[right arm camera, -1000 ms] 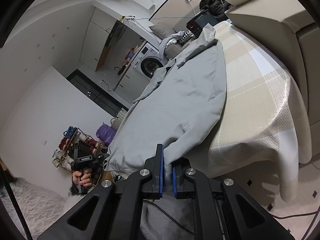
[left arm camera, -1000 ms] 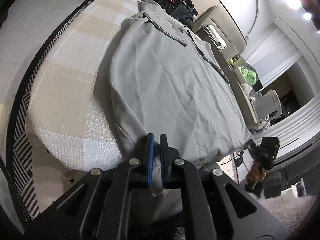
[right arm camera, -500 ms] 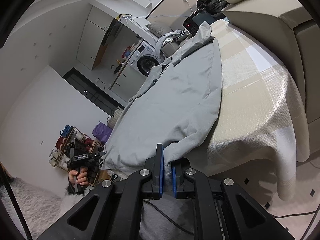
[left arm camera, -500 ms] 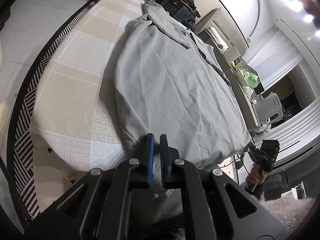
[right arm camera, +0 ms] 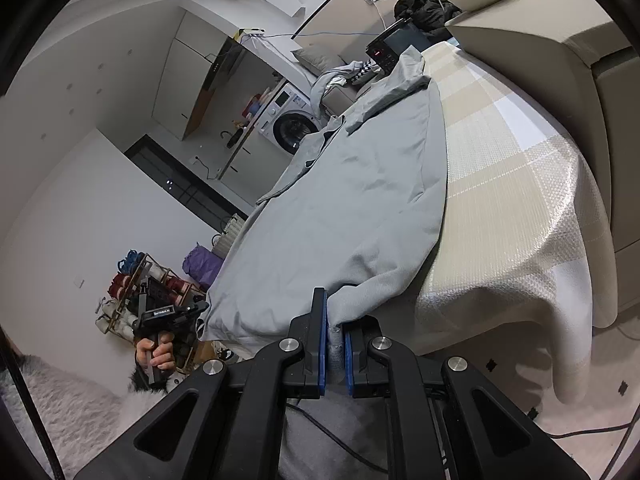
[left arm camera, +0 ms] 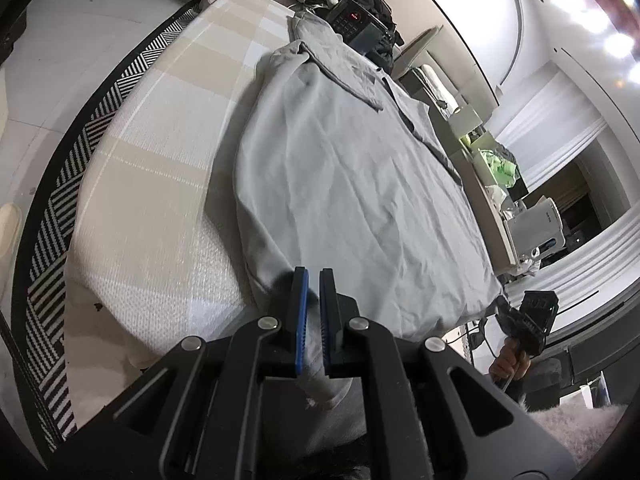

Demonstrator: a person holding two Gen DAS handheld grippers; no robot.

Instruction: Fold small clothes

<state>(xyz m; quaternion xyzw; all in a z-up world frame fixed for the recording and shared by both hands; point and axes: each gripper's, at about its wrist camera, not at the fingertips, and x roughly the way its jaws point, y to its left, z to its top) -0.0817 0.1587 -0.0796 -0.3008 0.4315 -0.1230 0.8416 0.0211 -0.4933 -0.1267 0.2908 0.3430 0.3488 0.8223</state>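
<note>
Pinching one grey shirt (left arm camera: 352,184) hem: left gripper (left arm camera: 311,320), right gripper (right arm camera: 335,344), both clamped.

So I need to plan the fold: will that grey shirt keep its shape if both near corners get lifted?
Probably not. The grey shirt lies wrinkled and bunches where the left gripper and right gripper pinch it, so it looks floppy. It would likely sag between them, and seems light.
</note>
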